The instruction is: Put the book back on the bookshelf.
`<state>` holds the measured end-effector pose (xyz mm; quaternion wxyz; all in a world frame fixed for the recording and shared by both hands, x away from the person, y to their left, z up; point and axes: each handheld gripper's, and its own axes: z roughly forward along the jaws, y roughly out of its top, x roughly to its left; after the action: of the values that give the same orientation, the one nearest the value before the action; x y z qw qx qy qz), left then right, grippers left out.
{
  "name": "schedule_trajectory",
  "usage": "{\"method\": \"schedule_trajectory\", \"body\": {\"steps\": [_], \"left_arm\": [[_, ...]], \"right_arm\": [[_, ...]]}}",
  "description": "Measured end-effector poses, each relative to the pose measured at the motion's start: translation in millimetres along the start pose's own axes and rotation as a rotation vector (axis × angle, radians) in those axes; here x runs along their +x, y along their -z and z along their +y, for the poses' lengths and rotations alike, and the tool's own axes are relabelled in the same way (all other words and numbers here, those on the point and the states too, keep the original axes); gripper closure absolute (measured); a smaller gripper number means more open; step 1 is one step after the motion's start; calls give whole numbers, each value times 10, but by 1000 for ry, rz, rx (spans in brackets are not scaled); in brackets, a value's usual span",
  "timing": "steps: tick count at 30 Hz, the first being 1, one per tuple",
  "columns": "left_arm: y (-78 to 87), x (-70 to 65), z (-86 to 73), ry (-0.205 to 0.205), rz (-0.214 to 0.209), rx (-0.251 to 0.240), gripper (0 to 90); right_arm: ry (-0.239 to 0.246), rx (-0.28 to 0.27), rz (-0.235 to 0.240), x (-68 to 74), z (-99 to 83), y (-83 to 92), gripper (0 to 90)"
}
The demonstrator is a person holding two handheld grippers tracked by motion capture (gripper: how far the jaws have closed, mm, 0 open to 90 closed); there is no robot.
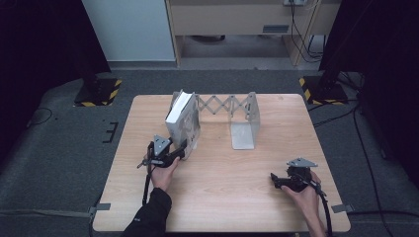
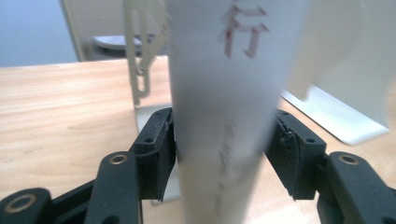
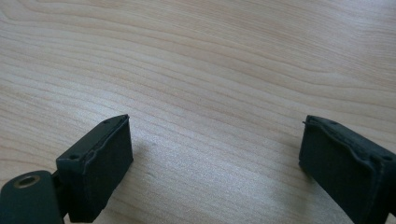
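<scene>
White book [image 1: 182, 121] stands upright against the left bookend [image 1: 176, 101], the left gripper [image 1: 182, 148] at its near edge; bare worktop [image 1: 222, 187] lies behind the hand for backing out. Left gripper view: jaws straddle the spine [image 2: 219, 140], seemingly loosened, so release looks underway. Right gripper view: the right gripper [image 3: 215, 163] has its jaws spread over bare wood.

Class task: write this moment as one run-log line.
left gripper: around book spine | book: upright at bookend rack | right gripper: open over table

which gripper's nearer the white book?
Left. The left gripper is at the white book, its jaws either side of the spine by the expandable metal bookend. The right gripper rests open over bare table, well to the book's right and nearer the person.
</scene>
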<state>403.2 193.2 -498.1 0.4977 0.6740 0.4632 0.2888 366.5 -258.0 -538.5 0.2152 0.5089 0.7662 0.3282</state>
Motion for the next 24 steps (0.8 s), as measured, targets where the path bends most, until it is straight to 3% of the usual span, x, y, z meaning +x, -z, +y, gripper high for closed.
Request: {"method": "schedule_trajectory", "body": {"steps": [2,6,13,18,24], "left_arm": [[50,9,-35,-2,-16,6,427],[103,35,-84,46,-42,7,469],[97,-49,-76,37,-79,14,501],[41,-109,-77,14,-65,5,485],[-17,-109,-89,28,-79,-10,464]], "right_arm": [[0,0,0,0,0,0,98],[0,0,0,0,0,0,98],[0,0,0,0,0,0,98],[0,0,0,0,0,0,98],[0,0,0,0,1,0,98]]}}
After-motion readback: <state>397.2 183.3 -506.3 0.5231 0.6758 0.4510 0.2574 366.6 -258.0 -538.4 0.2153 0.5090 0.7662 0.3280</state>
